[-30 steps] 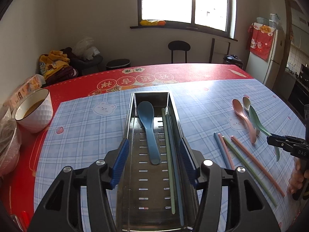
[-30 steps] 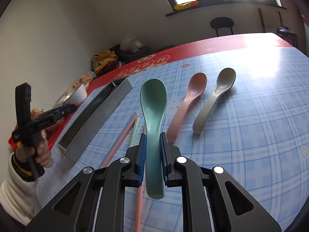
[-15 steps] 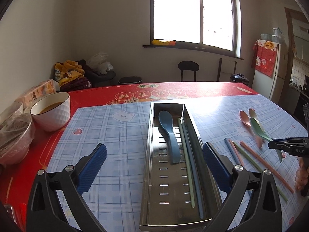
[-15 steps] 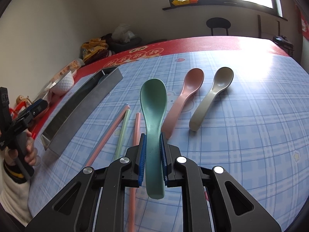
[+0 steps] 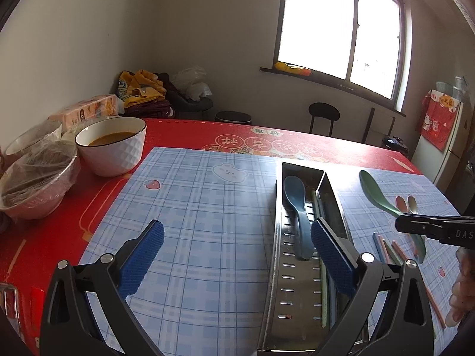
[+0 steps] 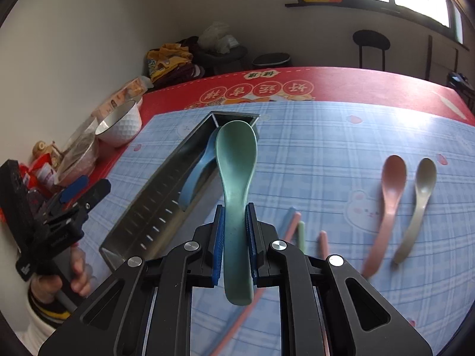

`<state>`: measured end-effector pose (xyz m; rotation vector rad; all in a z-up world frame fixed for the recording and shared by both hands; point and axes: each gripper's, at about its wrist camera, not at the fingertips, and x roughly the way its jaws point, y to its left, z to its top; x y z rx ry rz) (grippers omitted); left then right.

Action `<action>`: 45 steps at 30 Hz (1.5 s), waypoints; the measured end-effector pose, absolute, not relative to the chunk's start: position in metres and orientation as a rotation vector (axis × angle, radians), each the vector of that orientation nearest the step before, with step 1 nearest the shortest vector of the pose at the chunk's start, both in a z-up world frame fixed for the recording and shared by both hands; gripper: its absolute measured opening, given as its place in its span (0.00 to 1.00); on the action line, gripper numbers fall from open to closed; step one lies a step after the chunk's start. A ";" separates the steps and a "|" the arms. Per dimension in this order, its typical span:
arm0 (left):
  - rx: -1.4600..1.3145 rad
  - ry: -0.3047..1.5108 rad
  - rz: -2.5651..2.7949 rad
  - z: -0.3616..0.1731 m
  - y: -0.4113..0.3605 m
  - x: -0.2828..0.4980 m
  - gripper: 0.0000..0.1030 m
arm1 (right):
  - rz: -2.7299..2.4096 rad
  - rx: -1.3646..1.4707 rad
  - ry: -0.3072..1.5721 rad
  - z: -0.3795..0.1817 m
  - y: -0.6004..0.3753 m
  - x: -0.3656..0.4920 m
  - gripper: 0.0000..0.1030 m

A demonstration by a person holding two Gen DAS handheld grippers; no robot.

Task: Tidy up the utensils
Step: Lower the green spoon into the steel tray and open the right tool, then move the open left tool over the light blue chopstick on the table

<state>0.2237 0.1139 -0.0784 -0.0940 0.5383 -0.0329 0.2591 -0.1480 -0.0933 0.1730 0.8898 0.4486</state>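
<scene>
right wrist view: green spoon carried to the tray

right gripper (image 6: 234, 247), clamped on the green spoon (image 6: 236, 178), has moved from beside the pink spoon (image 6: 389, 195) to above the steel tray (image 6: 154, 204). left gripper (image 5: 234, 255) now gapes empty, off the tray, which holds a blue spoon (image 5: 297, 207) and chopsticks (image 5: 323, 290).

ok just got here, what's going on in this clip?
A person is sorting utensils into a metal tray with two handheld grippers. The right gripper is clamped on a green spoon and holds it in the air by the tray, which already has a blue spoon and some chopsticks in it. The left gripper is wide open and empty. A pink spoon, a grey spoon and more chopsticks lie on the table.
</scene>
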 end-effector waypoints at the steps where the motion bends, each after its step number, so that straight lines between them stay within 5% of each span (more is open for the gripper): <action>1: -0.095 0.536 -0.021 -0.078 0.116 0.224 0.94 | 0.447 0.195 0.915 -0.094 -0.138 0.268 0.14; 30: -0.164 0.552 -0.022 -0.080 0.127 0.227 0.94 | 0.296 0.346 1.081 -0.124 -0.072 0.341 0.15; 45: -0.138 0.524 -0.091 -0.076 0.115 0.221 0.94 | 0.364 0.056 0.740 -0.086 -0.143 0.269 0.15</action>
